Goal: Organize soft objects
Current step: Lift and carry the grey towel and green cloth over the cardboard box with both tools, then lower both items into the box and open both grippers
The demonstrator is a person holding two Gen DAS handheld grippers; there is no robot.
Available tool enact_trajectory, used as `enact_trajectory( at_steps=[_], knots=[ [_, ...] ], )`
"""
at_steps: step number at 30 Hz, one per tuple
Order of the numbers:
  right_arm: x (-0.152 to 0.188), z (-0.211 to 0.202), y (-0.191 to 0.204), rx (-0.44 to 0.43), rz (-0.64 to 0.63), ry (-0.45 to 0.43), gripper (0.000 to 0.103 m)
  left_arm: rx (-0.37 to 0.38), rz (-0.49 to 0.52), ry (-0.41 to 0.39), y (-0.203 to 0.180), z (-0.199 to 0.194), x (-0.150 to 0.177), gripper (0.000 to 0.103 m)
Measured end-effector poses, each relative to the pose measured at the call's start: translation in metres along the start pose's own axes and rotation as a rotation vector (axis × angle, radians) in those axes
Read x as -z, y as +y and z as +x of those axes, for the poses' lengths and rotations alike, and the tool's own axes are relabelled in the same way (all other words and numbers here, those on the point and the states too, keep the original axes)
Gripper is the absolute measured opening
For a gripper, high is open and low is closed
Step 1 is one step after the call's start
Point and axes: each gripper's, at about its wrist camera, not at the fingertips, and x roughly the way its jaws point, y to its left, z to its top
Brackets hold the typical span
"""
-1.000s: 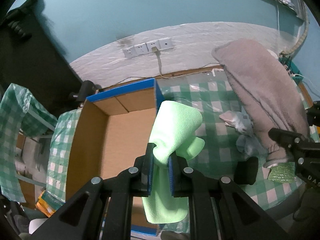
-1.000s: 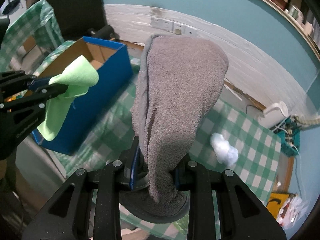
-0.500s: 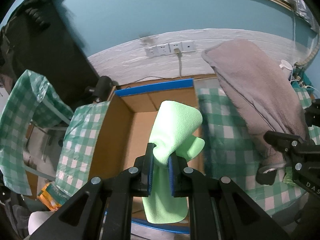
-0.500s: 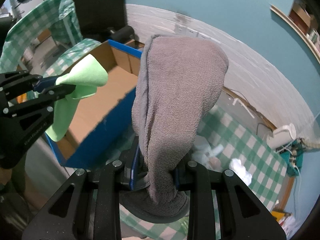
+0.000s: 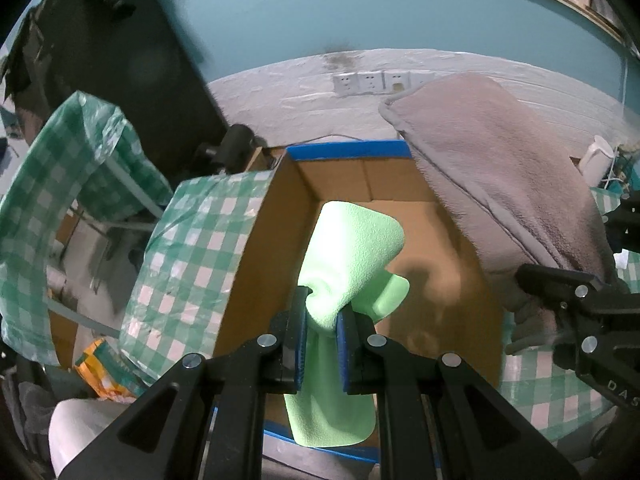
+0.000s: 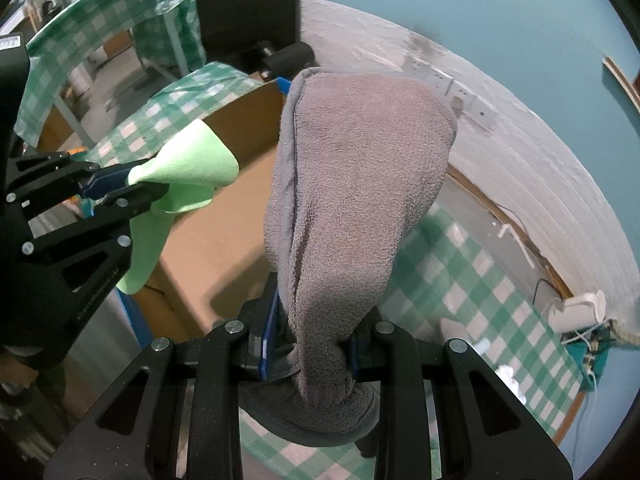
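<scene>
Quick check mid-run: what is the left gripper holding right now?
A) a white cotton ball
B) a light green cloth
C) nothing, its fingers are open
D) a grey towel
B: the left gripper is shut on the light green cloth, held over the open cardboard box.

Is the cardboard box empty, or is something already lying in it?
Empty as far as visible: the cardboard box shows bare floor. The green cloth hangs in the left tongs above it; its near corner is hidden.

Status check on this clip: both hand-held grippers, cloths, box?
Left hand-held gripper shut on green cloth, over open box. Right hand-held gripper shut on grey towel, beside it. Nothing blocking.
</scene>
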Motion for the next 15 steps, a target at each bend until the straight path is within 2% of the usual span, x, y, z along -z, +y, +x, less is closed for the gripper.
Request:
enact_trajectory(
  at_steps=[13,15],
  knots=[
    [-0.033,0.038,0.032,-0.062,-0.047,0.051,0.027,-0.019,-0.064,0.066,0.036,0.027,0.009,0.013],
    [-0.034,0.042,0.035,-0.078,-0.052,0.055,0.031,-0.016,-0.07,0.08,0.039,0.031,0.01,0.017]
  ],
)
